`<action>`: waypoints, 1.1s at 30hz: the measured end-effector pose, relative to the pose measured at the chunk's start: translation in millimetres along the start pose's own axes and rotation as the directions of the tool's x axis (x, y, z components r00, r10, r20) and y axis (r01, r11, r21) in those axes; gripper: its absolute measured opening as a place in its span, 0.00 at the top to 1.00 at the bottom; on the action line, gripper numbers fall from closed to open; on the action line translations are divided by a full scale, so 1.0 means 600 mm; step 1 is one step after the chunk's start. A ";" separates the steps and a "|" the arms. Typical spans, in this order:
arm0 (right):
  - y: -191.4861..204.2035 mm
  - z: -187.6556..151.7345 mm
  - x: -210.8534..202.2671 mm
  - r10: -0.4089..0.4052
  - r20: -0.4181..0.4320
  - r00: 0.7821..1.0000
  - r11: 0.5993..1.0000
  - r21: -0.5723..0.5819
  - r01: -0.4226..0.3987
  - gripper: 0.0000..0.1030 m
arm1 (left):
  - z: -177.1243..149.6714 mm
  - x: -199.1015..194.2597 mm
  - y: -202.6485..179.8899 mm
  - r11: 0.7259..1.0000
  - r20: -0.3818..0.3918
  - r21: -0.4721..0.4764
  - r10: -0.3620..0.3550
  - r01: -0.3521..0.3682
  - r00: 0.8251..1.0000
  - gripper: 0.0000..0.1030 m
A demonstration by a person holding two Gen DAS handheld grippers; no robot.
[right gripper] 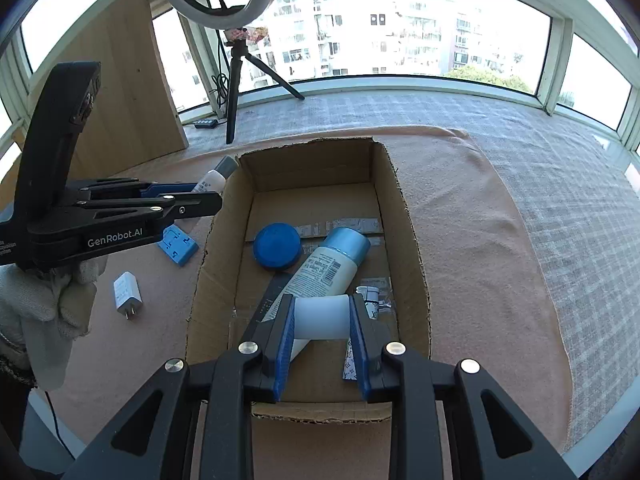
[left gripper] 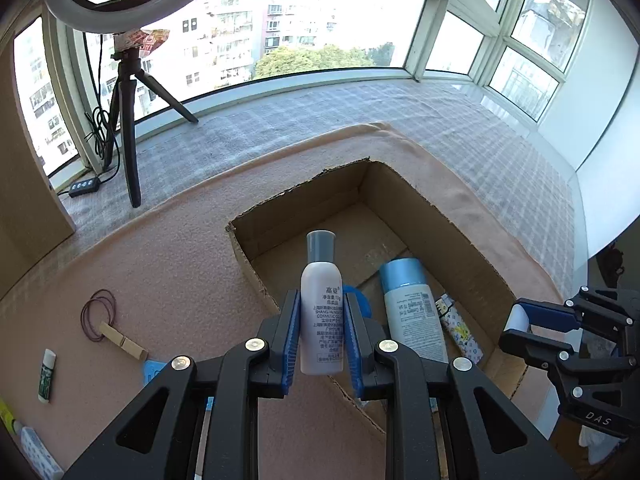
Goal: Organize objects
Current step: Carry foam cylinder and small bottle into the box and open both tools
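White spray bottle (left gripper: 322, 312) with a grey cap stood upright, clamped over the open cardboard box's (left gripper: 452, 220) near left corner. A plain white cylinder (right gripper: 321, 317) was pinched crosswise above the box. Inside lay a blue-capped bottle (right gripper: 320, 272), a blue lid (right gripper: 277, 246) and a patterned lighter (left gripper: 460, 330).

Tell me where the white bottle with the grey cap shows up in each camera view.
Left wrist: bottle at centre, upright between the left gripper's fingers.
Right wrist: bottle at left, poking past the left gripper, beside the box.
Shared landmark: cardboard box.
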State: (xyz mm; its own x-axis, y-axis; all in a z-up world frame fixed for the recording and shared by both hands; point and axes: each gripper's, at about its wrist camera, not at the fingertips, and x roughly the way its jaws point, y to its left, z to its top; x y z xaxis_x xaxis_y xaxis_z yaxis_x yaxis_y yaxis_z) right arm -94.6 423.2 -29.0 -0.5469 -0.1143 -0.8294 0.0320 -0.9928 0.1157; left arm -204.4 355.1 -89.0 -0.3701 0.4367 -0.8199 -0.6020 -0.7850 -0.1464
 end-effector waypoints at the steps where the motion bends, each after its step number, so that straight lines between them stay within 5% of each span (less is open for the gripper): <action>1: -0.001 0.000 0.002 0.003 -0.001 1.000 1.000 0.001 -0.003 0.77 | 0.004 0.007 -0.002 1.000 -0.004 0.002 0.002 -0.002 1.000 0.78; 18: -0.020 0.000 0.013 0.032 -0.009 0.999 0.999 0.009 -0.032 0.75 | 0.040 0.077 -0.012 0.997 -0.027 0.034 0.077 -0.076 0.997 0.73; 20: -0.020 0.001 0.009 0.046 0.006 0.999 0.999 0.006 -0.046 0.60 | 0.040 0.073 -0.012 0.996 -0.024 0.034 0.077 -0.077 0.997 0.38; 21: -0.019 0.001 0.006 0.051 0.016 0.999 0.999 0.002 -0.051 0.44 | 0.039 0.069 -0.013 0.996 -0.010 0.037 0.080 -0.079 0.997 0.34; 23: -0.014 0.002 -0.003 0.041 0.044 0.998 0.999 -0.012 -0.040 0.32 | 0.040 0.062 -0.013 0.997 -0.004 0.036 0.074 -0.074 0.997 0.34; 33: 0.002 0.008 -0.004 0.035 0.057 0.998 0.999 -0.020 -0.034 0.31 | 0.024 0.022 0.000 0.996 0.019 0.013 0.083 -0.083 0.996 0.34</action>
State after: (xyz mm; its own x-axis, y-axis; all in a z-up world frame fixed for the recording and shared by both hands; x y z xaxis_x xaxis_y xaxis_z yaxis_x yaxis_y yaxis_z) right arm -97.0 422.5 -24.2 -0.5919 -0.1466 -0.7926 0.0669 -0.9889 0.1330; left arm -219.7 367.4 -91.9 -0.4325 0.3783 -0.8184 -0.5782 -0.8128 -0.0702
